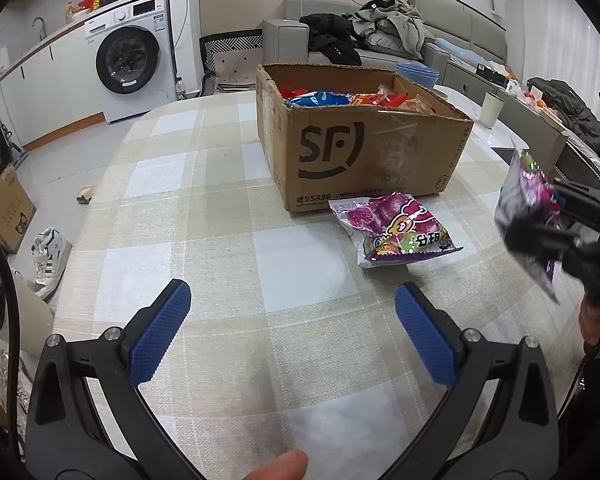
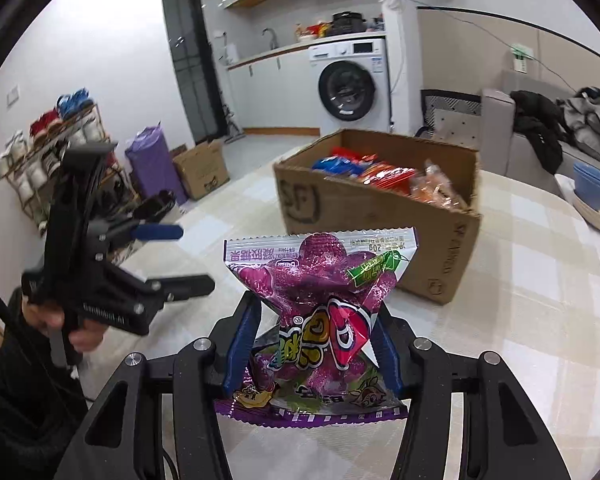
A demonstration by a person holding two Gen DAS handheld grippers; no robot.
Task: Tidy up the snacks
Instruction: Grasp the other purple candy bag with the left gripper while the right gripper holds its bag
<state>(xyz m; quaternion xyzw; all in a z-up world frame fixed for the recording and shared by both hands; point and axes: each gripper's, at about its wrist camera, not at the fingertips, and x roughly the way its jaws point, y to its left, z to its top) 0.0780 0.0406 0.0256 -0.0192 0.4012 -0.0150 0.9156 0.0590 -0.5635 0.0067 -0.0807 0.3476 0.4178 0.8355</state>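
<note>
Two purple candy packets are in play. One purple packet (image 2: pixel 320 320) sits between the blue pads (image 2: pixel 242 344) of the right gripper (image 2: pixel 314 350), which press on its two sides and pinch the wrapper in at the waist, so the jaws stand partly closed and clamped on it; the packet stands upright in the grip, its crimped top edge uppermost, lifted clear of the checked tablecloth (image 2: pixel 540 320). From the left wrist view the same held packet (image 1: pixel 528 208) shows at the right edge, hanging in the air off to the right of the box. The second purple packet (image 1: pixel 396 230) lies flat on the tablecloth (image 1: pixel 220 240), just in front of the near right corner of the one cardboard box (image 1: pixel 364 152); whether it touches the box wall cannot be told. That box stands open on the table and holds several snack bags, among them at least one blue bag (image 1: pixel 320 99), red ones (image 1: pixel 380 100) and a clear bag of orange snacks (image 2: pixel 436 192); an exact count of what is inside cannot be made. The left gripper (image 1: pixel 292 336) hovers over bare cloth with its two blue pads (image 1: pixel 160 332) spread wide apart and nothing between them, well short of the lying packet. A fingertip (image 1: pixel 280 468) shows at the bottom edge of that view. In the right wrist view the left gripper (image 2: pixel 188 258) appears at the left, held in a hand (image 2: pixel 56 324), its jaws parted and empty.
</note>
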